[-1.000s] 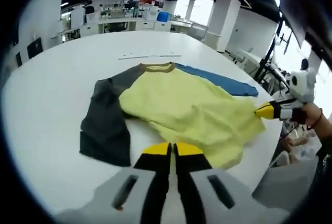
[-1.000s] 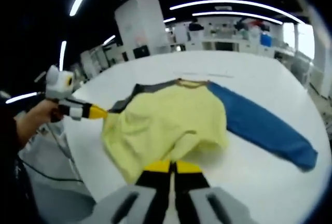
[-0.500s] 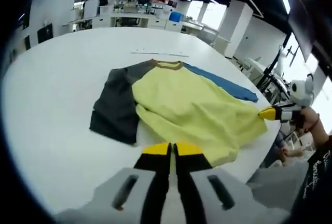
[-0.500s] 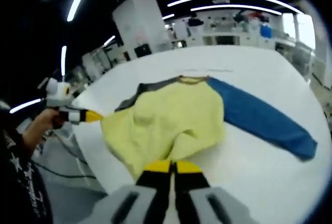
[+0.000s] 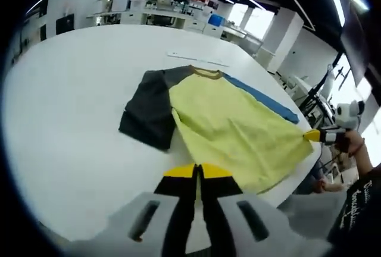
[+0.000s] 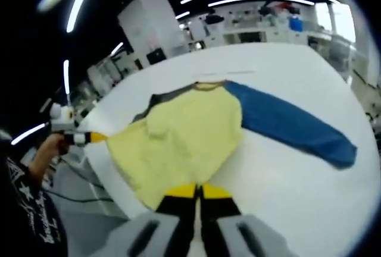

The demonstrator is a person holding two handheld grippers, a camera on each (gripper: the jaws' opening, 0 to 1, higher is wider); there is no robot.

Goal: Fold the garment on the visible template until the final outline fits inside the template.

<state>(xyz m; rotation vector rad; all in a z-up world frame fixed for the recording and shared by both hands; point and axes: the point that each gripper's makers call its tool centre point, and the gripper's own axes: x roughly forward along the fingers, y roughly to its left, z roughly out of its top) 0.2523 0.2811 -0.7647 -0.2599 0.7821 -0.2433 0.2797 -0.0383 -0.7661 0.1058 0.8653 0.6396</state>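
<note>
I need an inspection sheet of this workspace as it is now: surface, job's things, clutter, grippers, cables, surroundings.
Surface: white table, large, bare around the garment.
Job's things: shirt, yellow body, dark grey sleeve folded, blue sleeve stretched out flat; hem reaches the table edge. Template outline: cannot tell.
Clutter: thin pale strip beyond the collar.
Grippers: left gripper and right gripper, each shut on the hem.
Cables: dark cable below the table edge.
Surroundings: lab benches, ceiling strip lights, a person's hand.

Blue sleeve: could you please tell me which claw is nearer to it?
Right. The right claw grips the yellow hem on the blue sleeve side; the left claw grips the hem's opposite corner, by the dark grey sleeve.
</note>
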